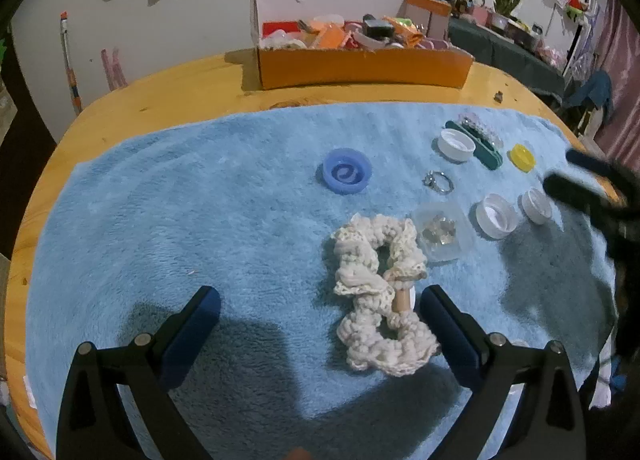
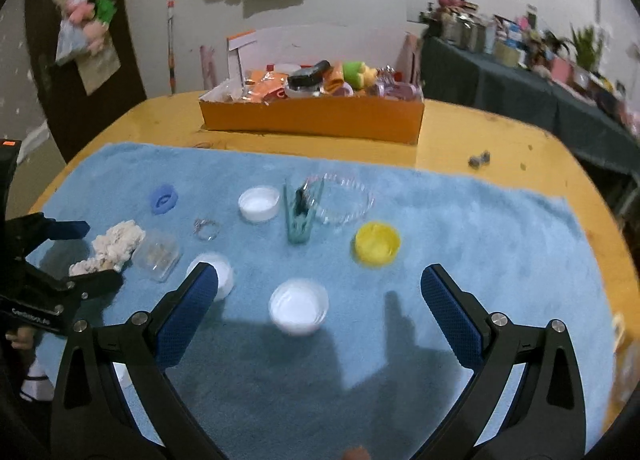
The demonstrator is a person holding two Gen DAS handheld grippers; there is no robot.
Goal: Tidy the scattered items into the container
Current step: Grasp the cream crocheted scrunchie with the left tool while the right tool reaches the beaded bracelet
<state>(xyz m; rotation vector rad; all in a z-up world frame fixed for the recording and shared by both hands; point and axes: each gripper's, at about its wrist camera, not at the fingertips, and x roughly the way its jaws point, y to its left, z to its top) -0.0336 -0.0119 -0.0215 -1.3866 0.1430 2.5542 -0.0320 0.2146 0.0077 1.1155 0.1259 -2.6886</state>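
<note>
Both grippers, left (image 1: 320, 310) and right (image 2: 320, 292), stand fully spread, grasping nothing. The cream scrunchie (image 1: 378, 296) lies on the blue towel (image 1: 180, 199), partly behind the left gripper's right finger. A white cap (image 2: 211, 274) is half hidden. The orange box (image 2: 312, 119), well beyond, holds indistinct clutter.

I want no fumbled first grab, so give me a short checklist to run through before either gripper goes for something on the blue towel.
1. Left gripper jaws wide, nothing held: ok.
2. Right gripper jaws wide, nothing held: ok.
3. Cream crocheted scrunchie between the left jaws: ok, but close to the right-hand finger.
4. Round white plastic cap between the right jaws: ok.
5. Orange cardboard box has room: cannot tell, already heaped.
6. Grippers apart from each other: ok.
</note>
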